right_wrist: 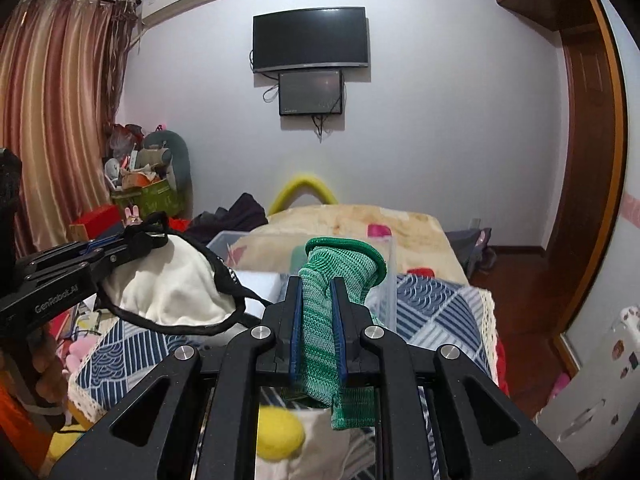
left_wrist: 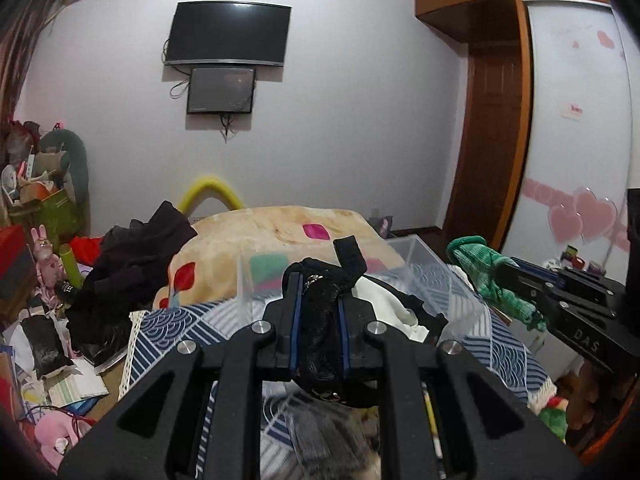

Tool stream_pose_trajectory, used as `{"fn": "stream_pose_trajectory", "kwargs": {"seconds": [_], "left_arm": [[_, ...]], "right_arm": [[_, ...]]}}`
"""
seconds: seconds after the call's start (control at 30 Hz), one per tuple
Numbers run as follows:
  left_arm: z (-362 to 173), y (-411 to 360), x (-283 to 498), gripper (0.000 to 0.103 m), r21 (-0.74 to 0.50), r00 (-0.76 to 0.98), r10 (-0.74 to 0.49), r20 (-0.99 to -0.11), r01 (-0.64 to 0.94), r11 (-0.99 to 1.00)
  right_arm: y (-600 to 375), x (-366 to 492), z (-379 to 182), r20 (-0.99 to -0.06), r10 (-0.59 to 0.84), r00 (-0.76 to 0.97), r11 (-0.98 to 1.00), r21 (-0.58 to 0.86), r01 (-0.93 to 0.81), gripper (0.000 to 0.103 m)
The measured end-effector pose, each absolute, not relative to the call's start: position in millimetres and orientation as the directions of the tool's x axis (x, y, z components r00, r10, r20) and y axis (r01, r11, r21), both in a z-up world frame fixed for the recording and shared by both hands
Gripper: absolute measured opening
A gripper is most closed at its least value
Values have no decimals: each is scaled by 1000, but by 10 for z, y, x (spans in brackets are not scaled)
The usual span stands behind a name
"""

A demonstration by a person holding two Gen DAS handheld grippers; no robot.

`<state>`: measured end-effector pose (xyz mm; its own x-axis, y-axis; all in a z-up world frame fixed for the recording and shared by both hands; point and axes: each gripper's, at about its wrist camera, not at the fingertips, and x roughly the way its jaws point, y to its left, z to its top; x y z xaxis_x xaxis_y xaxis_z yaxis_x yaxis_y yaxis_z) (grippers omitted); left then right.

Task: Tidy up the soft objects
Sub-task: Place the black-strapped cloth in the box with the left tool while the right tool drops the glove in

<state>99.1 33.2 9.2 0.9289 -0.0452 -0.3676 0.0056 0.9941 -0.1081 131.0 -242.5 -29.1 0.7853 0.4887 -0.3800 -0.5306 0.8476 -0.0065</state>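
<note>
My left gripper is shut on a black-and-white fabric piece; its white cloth and black straps hang from the gripper over a clear plastic bin. My right gripper is shut on a green knitted sock, held above the near edge of the bin. In the left wrist view the sock and right gripper are at the right, beside the bin.
The bin stands on a blue-and-white patterned cloth on a bed with a beige blanket. Dark clothes lie at the left. A yellow ball lies below my right gripper. Clutter covers the floor at left.
</note>
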Motion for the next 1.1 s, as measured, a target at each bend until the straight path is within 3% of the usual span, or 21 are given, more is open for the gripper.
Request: {"fn": "stream_pose_trajectory", "kwargs": {"seconds": [0.27,0.87,1.0,1.1], "left_arm": [[21,426,1394,14,-100,921,13,-389,-56,993],[-582,487,2067,14,-93,821,-11,-571,-52,994],[-641,451,2067,21,-74,804,-16,-594,-35,997],[-635,435,2029,31,-69,802,-21,-598,-25,997]], "right_arm": [[-2146,1506,-234,-395,496,773,831,-41,-554,12],[-1674,2061,-693,-621,449,642,794,-52,-605,12],[-1659,2081,-753,-660,439,609,784,-50,-619,16],[-1688,2054,-750,-660,439,609,782,-54,-621,17]]}}
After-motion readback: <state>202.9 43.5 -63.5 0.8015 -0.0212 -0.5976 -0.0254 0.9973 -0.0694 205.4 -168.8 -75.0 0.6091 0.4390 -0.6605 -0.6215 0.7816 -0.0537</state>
